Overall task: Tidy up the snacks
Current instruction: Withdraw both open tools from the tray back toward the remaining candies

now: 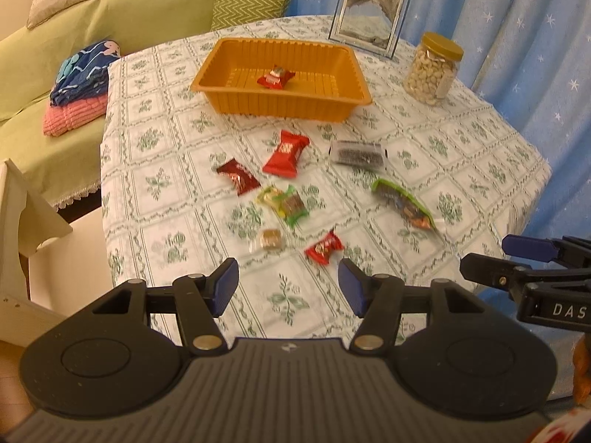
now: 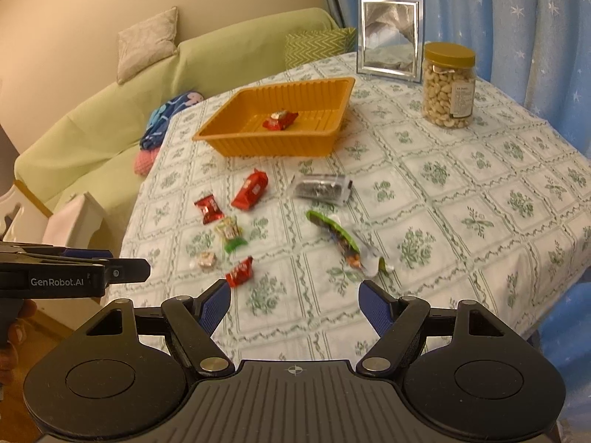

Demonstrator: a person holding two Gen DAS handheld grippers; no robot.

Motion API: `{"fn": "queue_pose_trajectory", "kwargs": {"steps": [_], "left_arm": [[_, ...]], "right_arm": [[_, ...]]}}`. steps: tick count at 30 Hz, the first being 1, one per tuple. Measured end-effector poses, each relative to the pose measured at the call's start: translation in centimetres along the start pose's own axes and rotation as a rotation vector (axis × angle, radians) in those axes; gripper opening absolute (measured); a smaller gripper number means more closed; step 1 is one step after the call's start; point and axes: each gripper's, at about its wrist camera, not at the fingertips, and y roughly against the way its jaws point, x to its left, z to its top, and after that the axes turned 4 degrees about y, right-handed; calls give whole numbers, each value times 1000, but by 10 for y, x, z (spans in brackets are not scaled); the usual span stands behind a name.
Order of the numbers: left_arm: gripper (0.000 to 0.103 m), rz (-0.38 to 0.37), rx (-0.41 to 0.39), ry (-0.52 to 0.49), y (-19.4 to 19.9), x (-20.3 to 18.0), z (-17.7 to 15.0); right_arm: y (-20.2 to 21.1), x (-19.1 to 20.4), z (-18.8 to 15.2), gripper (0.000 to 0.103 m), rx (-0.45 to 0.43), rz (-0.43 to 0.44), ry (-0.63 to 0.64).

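Both grippers are wide open and hold nothing. The left gripper and the right gripper hang over the near edge of the tabletop. The orange tray sits at the far side with 1 red snack inside. 7 more snacks lie loose on the cloth between the tray and the grippers. A big red pack lies near the tray. A long green pack lies to the right. A jar of nuts stands by a picture frame.

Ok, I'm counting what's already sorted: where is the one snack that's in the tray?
In both views the red snack lies near the middle of the orange tray, at the table's far side, left of the nut jar.
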Motion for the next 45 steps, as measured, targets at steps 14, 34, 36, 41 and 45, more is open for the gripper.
{"fn": "queue_pose_trajectory", "kwargs": {"steps": [14, 34, 36, 41, 45], "left_arm": [[57, 24, 25, 19, -3, -1, -19], [57, 26, 37, 27, -16, 12, -10], [57, 27, 35, 27, -17, 14, -9], [57, 26, 34, 26, -20, 19, -5], [57, 25, 28, 27, -24, 24, -3]], "right_arm": [[-6, 2, -9, 76, 47, 23, 41], [-27, 6, 1, 76, 77, 39, 40], [-29, 6, 2, 76, 80, 40, 38], [-35, 4, 3, 76, 84, 39, 34], [-40, 0, 4, 76, 80, 36, 26]]}}
